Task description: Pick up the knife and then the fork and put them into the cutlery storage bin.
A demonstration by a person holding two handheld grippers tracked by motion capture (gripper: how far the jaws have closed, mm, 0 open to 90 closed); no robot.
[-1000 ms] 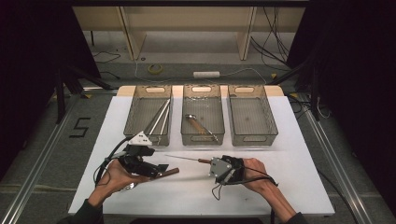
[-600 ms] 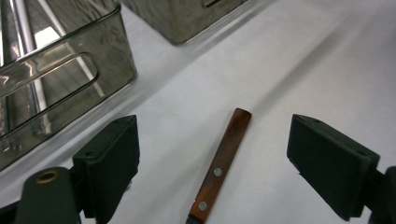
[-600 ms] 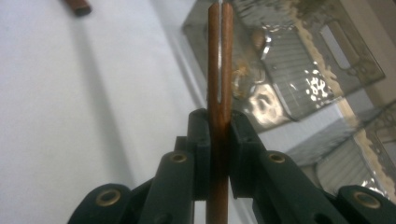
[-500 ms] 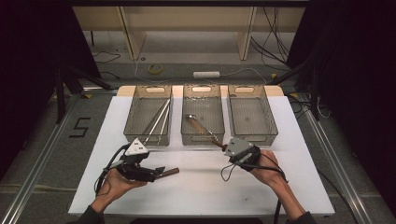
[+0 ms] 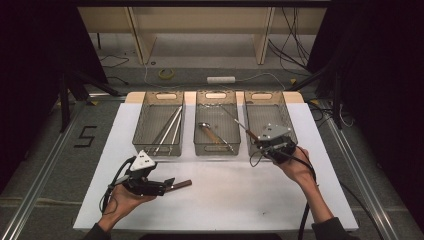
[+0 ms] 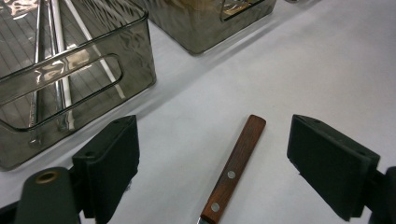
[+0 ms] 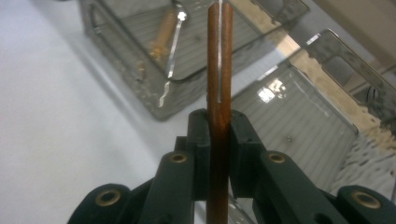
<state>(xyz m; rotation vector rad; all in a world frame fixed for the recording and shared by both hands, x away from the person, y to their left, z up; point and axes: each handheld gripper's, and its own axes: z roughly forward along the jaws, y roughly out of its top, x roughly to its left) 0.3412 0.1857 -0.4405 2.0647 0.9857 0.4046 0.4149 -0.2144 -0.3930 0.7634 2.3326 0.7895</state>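
Firmly, the right gripper clamps the wooden handle of a slim metal utensil above the clear ribbed plastic bins. Low over the white table, the left gripper gapes wide around (not touching) a riveted wooden-handled utensil.

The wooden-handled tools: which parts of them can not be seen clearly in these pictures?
- Tool on the table: left gripper view, its working end is cut off by the bottom edge; high view, the left gripper covers it.
- Tool in the right gripper: right gripper view, its tip leaves the top edge; high view, too thin to identify.
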